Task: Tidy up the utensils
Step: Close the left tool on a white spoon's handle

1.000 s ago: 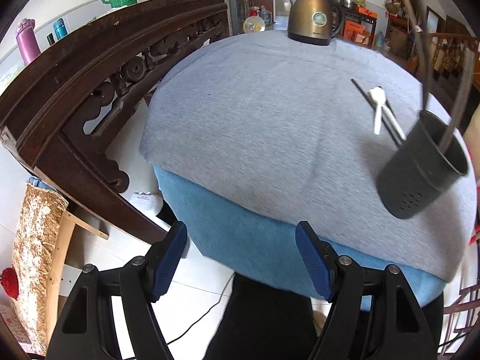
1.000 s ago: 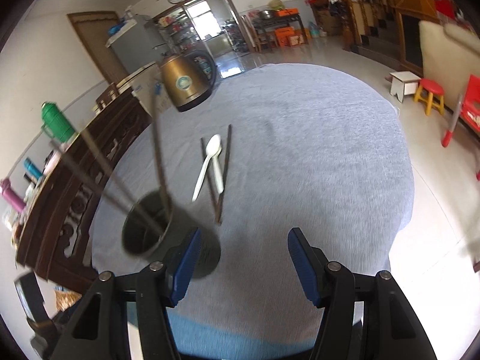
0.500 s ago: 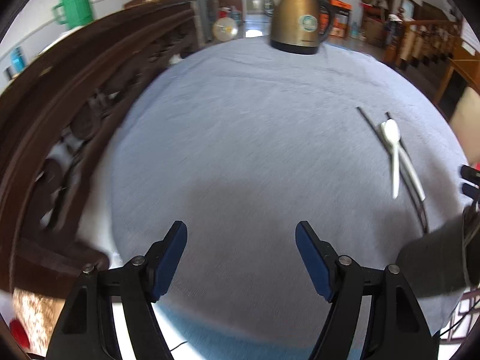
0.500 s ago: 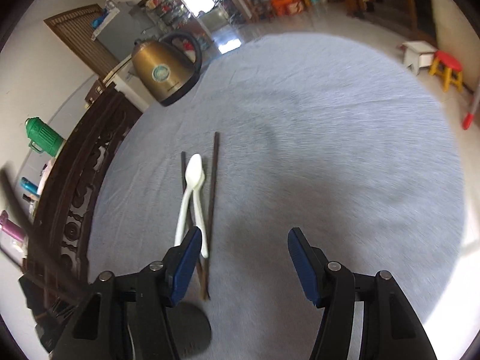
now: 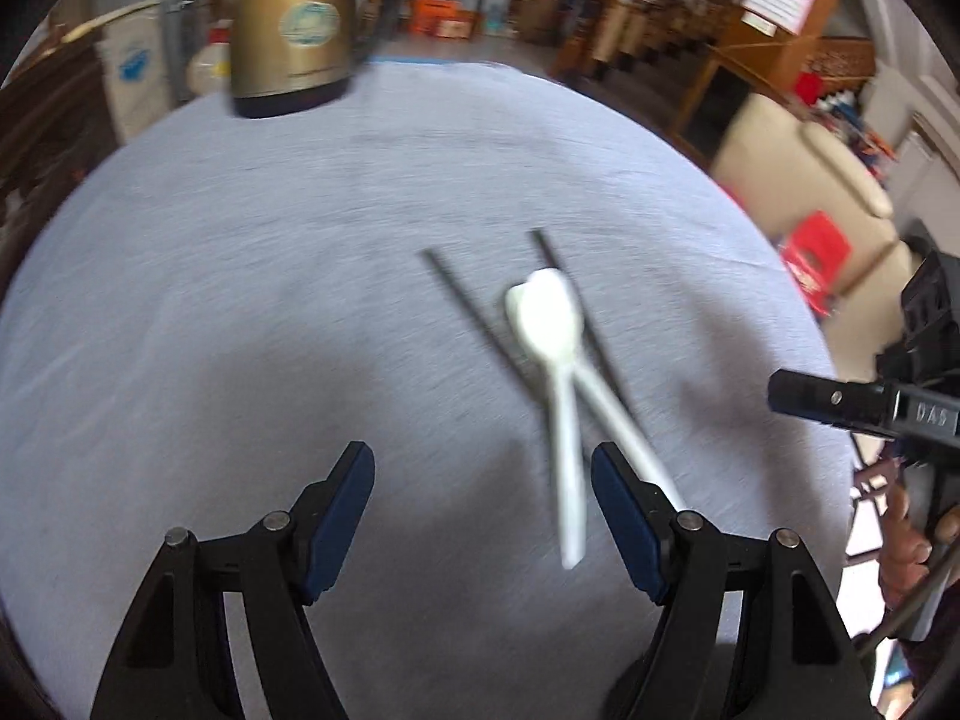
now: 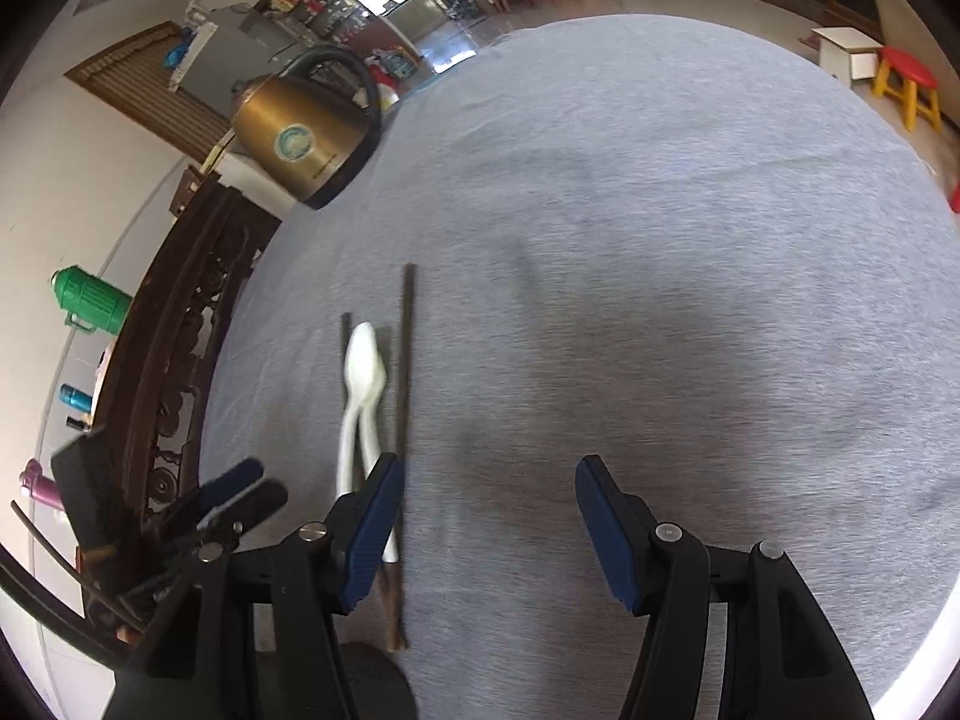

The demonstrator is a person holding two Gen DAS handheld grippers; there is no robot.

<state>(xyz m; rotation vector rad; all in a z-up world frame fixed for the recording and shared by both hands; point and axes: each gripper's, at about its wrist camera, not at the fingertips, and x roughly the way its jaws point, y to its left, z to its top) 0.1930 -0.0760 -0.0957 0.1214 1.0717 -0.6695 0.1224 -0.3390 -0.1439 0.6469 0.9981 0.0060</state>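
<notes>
Two white spoons (image 5: pixel 555 360) crossed over two dark chopsticks (image 5: pixel 474 312) on the grey tablecloth (image 5: pixel 240 300), at about one o'clock from the left gripper (image 5: pixel 483 510) in the left wrist view; handles reaching down to the right-hand finger, touching or not impossible to tell through the blur. Jaws wide apart, nothing between them. Brass kettle (image 5: pixel 297 30) at eleven o'clock near the far edge; right gripper's body (image 5: pixel 852 402) at three o'clock. From the right wrist view: right gripper (image 6: pixel 486 531) also spread wide and empty, above bare cloth (image 6: pixel 660 240). Spoons (image 6: pixel 363 384) and chopsticks (image 6: pixel 408 360) at ten o'clock, running under the left-hand finger. Kettle (image 6: pixel 300 138) at eleven o'clock. Left gripper (image 6: pixel 240 492) at nine o'clock. Dark rounded holder top (image 6: pixel 372 684) at seven o'clock, partly hidden.
</notes>
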